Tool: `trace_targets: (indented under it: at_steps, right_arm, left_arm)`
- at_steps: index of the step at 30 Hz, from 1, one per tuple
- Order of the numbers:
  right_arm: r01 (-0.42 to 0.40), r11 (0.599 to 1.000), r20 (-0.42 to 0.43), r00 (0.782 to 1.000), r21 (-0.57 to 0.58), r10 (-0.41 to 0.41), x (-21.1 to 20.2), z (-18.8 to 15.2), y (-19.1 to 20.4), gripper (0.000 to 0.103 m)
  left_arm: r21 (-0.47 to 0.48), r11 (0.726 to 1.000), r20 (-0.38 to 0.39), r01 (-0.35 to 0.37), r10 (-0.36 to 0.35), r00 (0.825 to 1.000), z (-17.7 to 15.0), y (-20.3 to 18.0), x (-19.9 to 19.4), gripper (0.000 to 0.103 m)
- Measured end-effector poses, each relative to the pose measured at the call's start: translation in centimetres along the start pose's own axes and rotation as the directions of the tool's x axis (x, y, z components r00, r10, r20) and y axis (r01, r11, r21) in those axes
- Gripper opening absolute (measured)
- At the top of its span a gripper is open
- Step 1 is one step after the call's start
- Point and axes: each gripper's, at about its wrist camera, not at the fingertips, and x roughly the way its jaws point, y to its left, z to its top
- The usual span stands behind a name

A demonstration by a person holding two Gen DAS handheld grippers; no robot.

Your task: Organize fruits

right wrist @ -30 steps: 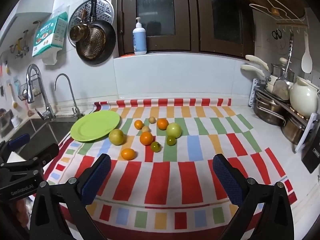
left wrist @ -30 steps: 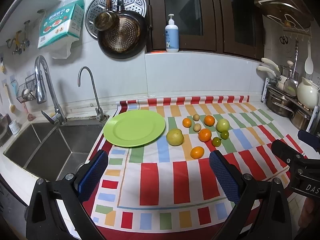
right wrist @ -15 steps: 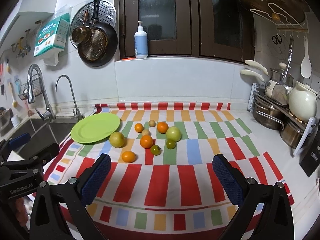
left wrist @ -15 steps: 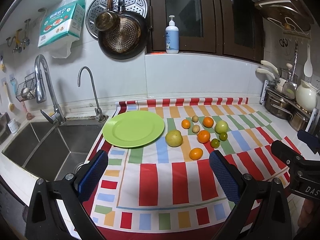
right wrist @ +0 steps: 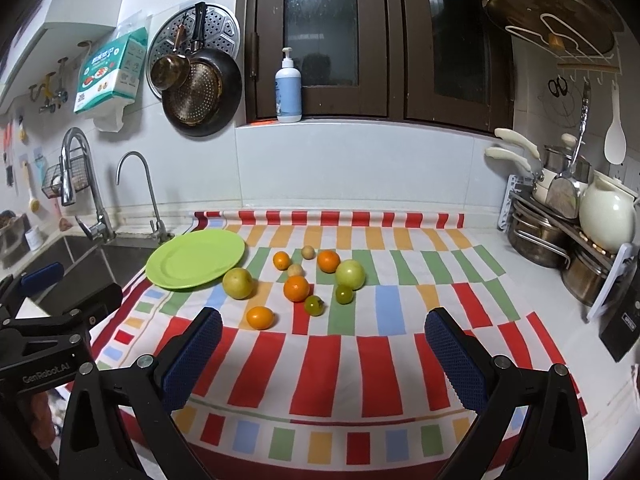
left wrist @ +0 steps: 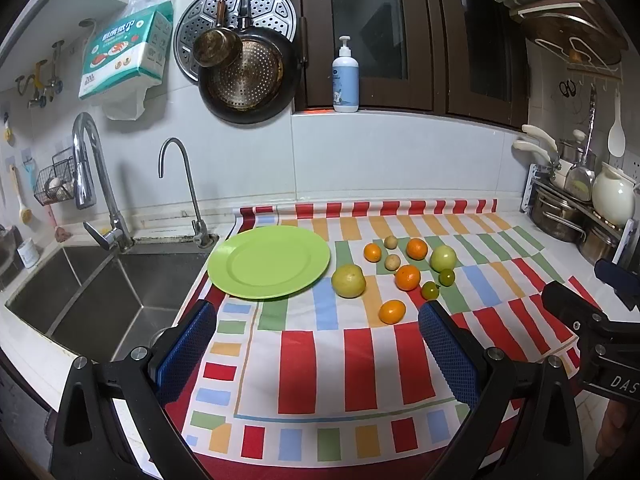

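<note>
"GenRobot.AI" on left gripper (right wrist: 60, 312), seemingly

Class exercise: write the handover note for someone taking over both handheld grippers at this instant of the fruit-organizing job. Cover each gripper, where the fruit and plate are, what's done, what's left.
Left gripper: open, empty, above the striped cloth's near edge.
Right gripper: open, empty, alongside it.
Green plate: on the cloth by the sink, nothing on it.
Fruits: all loose on the cloth right of the plate; big yellow fruit nearest the plate, small orange nearest the grippers.
Done: nothing.
Left: probably every fruit to the plate.
</note>
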Motion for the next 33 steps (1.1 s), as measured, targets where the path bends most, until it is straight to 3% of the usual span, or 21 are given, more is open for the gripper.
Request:
trace_targets:
  at_steps: [33]
  right_arm:
    - [-0.001,1.000,-0.008,1.000,0.016,0.001,-0.02,0.00,-0.40,0.102]
  left_arm:
    - [0.016,1.000,0.007,0.009,-0.010,1.000,-0.04,-0.70,-0.09,0.103]
